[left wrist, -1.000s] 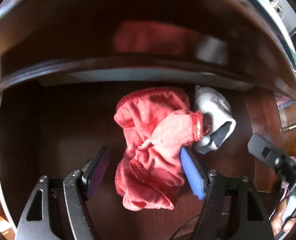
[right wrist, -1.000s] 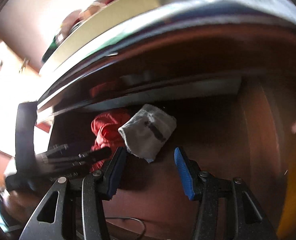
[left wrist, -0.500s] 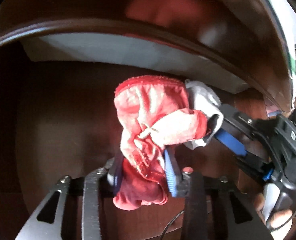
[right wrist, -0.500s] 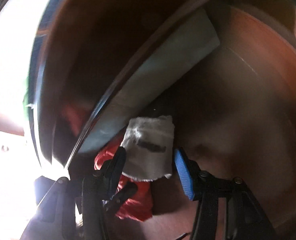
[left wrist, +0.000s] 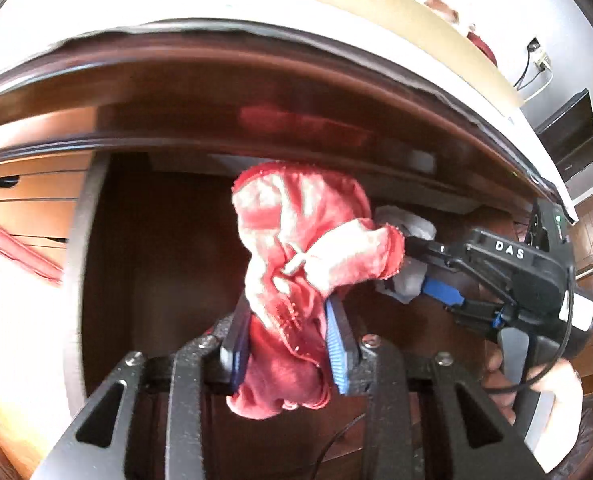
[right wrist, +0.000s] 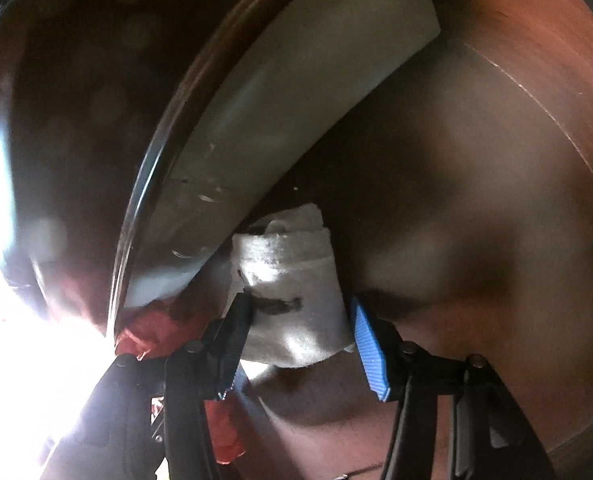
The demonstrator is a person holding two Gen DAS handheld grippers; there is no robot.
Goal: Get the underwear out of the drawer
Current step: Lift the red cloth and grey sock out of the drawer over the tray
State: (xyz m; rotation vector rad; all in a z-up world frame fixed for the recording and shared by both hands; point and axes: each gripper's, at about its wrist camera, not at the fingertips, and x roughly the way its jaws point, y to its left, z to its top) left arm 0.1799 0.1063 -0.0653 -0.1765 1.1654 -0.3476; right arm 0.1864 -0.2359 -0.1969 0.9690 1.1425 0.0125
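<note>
Gripping now: red underwear (left wrist: 296, 264) is clamped mid-bunch by the left gripper (left wrist: 290, 344), jaws drawn narrow on the cloth.
Cloth position: the bunch is held above the dark drawer floor (left wrist: 168, 264); a lobe stands up past the pads and a fold hangs below them.
Handling: judged light, soft and limp, not fragile; sag and swing are expected, and the lace edge could be snagged on the drawer front.
Hold point: the thick gathered middle is judged best; a single thin edge is likely to be pulled out.
Right gripper (right wrist: 300, 336): jaws are set part-open astride a grey-white folded cloth (right wrist: 292, 280) on the drawer floor; pad contact cannot be told.
Far side: the pale drawer back wall (right wrist: 296, 92) is seen behind the cloth.
</note>
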